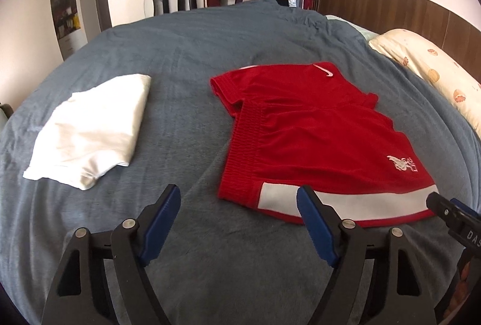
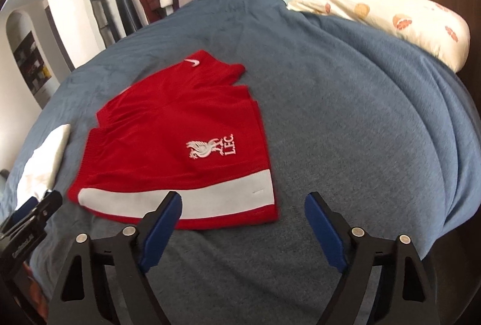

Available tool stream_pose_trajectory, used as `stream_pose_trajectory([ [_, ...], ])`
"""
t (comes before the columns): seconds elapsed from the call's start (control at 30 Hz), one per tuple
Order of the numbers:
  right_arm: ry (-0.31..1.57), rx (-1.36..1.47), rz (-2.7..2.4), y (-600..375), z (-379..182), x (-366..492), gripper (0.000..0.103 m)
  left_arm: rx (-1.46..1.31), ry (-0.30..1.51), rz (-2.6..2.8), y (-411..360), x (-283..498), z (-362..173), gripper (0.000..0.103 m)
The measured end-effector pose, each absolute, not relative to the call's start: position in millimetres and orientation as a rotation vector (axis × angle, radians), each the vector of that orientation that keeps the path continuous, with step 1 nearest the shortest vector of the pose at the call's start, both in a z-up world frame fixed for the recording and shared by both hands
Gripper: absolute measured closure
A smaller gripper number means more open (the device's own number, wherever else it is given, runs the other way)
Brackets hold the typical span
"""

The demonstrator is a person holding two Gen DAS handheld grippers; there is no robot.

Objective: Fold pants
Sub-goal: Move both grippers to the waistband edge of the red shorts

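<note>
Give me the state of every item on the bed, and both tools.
red shorts: spread flat, not yet folded, crest up.
white garment: folded, lying apart from the shorts.
pillow: at the head of the bed.
left tool: open, empty, near the waistband corner.
right tool: open, empty, near the hem corner.

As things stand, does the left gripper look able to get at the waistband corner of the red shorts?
Probably yes: the left gripper is open and empty, the red shorts lie just ahead on the blanket, and nothing sits between them.
</note>
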State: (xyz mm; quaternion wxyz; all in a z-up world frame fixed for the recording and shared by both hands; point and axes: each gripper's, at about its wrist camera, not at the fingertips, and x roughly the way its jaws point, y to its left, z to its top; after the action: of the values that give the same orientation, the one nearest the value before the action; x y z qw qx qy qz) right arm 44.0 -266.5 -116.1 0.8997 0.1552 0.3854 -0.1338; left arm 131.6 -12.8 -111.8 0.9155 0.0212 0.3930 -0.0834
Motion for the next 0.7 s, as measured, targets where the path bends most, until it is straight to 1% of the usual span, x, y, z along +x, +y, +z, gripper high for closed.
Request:
stream_pose_trajectory([
  [0.03,0.808,0.325,-0.276,-268,-119,46,0.023,0.047,0.815,-0.174,-14,135,-115,0.026],
  [0.13,0.828,0.340,-0.281,-272,-126,51,0.026,0.052,0.837,-0.178,-16,144,-123,0.031],
  [0.27,0.845,0.345,-0.287,-275,-132,54,0.031,0.029,0.873,-0.175,-16,154,-134,0.034],
  [0.37,0.851,0.342,-0.287,-275,-135,55,0.033,0.012,0.899,-0.175,-15,160,-142,0.035],
  [0.47,0.858,0.342,-0.290,-275,-136,55,0.038,0.022,0.916,-0.179,-16,161,-148,0.037],
  [0.7,0.873,0.360,-0.284,-277,-140,52,0.050,0.047,0.933,-0.192,-22,165,-160,0.038],
])
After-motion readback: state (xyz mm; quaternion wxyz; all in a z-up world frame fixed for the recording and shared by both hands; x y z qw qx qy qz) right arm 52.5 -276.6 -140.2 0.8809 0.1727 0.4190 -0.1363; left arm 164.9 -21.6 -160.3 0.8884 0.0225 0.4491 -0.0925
